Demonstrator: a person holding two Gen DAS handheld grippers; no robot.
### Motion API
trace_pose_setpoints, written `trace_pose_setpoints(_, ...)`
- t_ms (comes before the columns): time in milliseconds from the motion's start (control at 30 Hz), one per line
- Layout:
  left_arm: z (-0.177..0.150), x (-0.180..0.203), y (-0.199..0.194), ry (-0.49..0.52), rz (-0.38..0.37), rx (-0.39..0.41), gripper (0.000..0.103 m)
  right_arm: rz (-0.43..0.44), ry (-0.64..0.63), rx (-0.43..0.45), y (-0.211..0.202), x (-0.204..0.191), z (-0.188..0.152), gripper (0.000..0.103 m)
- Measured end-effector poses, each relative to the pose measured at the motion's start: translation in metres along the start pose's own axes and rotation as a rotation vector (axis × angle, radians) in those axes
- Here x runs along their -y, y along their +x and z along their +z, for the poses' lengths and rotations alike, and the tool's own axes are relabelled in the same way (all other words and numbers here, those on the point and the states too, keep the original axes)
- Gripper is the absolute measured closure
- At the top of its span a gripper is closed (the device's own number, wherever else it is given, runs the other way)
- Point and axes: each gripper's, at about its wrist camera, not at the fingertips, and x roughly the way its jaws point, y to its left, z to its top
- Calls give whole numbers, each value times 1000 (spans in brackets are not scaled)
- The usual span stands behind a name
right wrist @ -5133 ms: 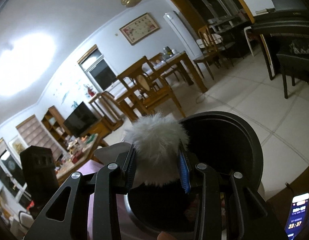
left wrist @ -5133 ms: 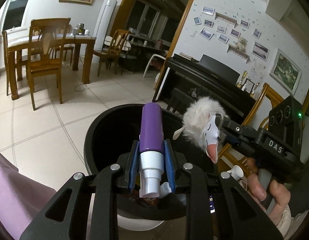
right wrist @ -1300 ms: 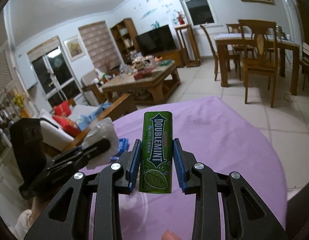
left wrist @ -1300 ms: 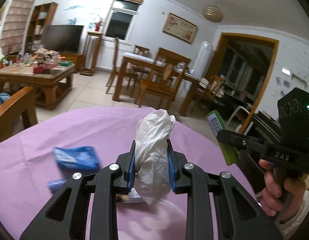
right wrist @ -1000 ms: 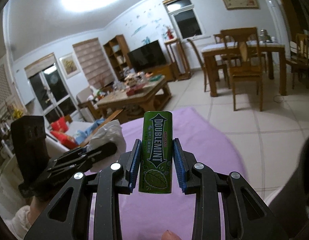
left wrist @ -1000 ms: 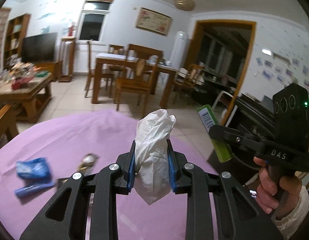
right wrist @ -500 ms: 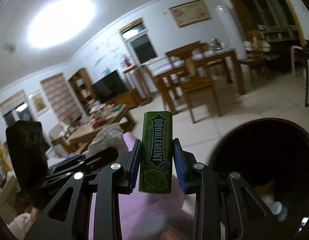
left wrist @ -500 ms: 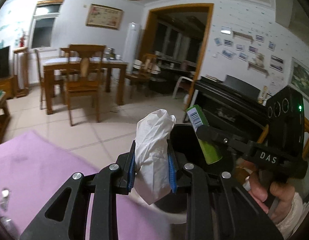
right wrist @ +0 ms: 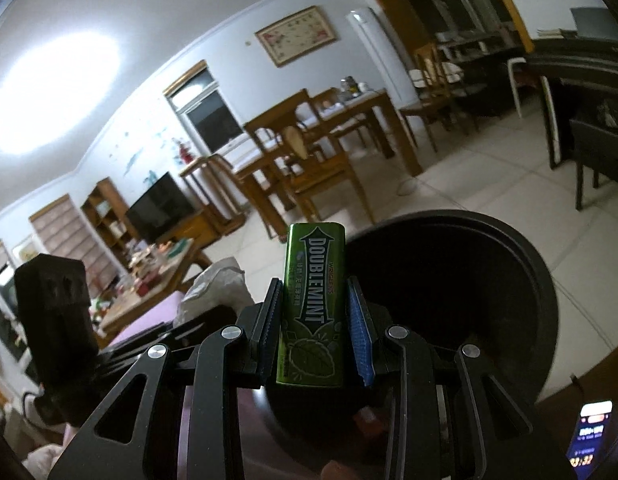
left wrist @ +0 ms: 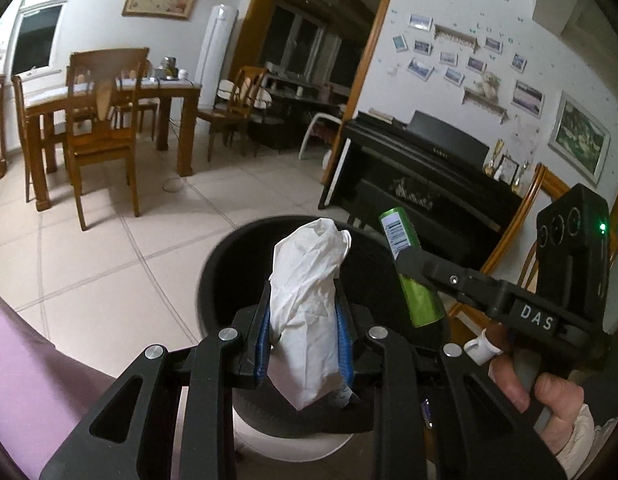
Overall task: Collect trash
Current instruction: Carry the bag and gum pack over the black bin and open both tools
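My left gripper (left wrist: 304, 334) is shut on a crumpled white tissue (left wrist: 307, 304) and holds it over the black trash bin (left wrist: 217, 264). My right gripper (right wrist: 313, 326) is shut on a green Doublemint gum box (right wrist: 313, 304), upright, above the bin's near rim (right wrist: 509, 236). In the left wrist view the right gripper (left wrist: 413, 268) holds the gum box (left wrist: 409, 268) over the bin's right side. The tissue also shows in the right wrist view (right wrist: 217, 284), left of the gum box.
The purple table edge (left wrist: 25, 368) lies at lower left. Beyond the bin are tiled floor (left wrist: 89, 248), a wooden dining table with chairs (left wrist: 101, 120), and a black piano (left wrist: 429, 172). A lit phone (right wrist: 591, 436) sits at lower right.
Both grippers have swung from over the purple table to above the bin, each holding the same item. The bin now fills the area under the fingers.
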Motion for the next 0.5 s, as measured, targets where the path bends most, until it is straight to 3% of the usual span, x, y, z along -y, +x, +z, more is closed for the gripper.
trace_pose_setpoints(300, 2, 13, 23, 21, -7, -50, 76, -28, 47, -1, 7, 27, -11, 71)
trace_pose_setpoints(400, 4, 20, 26, 51, 8, -59, 70, -36, 54, 4, 8, 28, -11, 70)
trace_pose_setpoints(433, 4, 22, 25, 63, 16, -60, 56, -35, 58, 5, 4, 26, -13, 65)
trace_pose_setpoints(467, 5, 24, 23, 72, 30, -52, 30, -33, 64, 10, 5, 25, -12, 50)
trace_pose_setpoints(500, 5, 26, 19, 79, 57, -27, 19, -36, 68, 20, 1, 21, -15, 42)
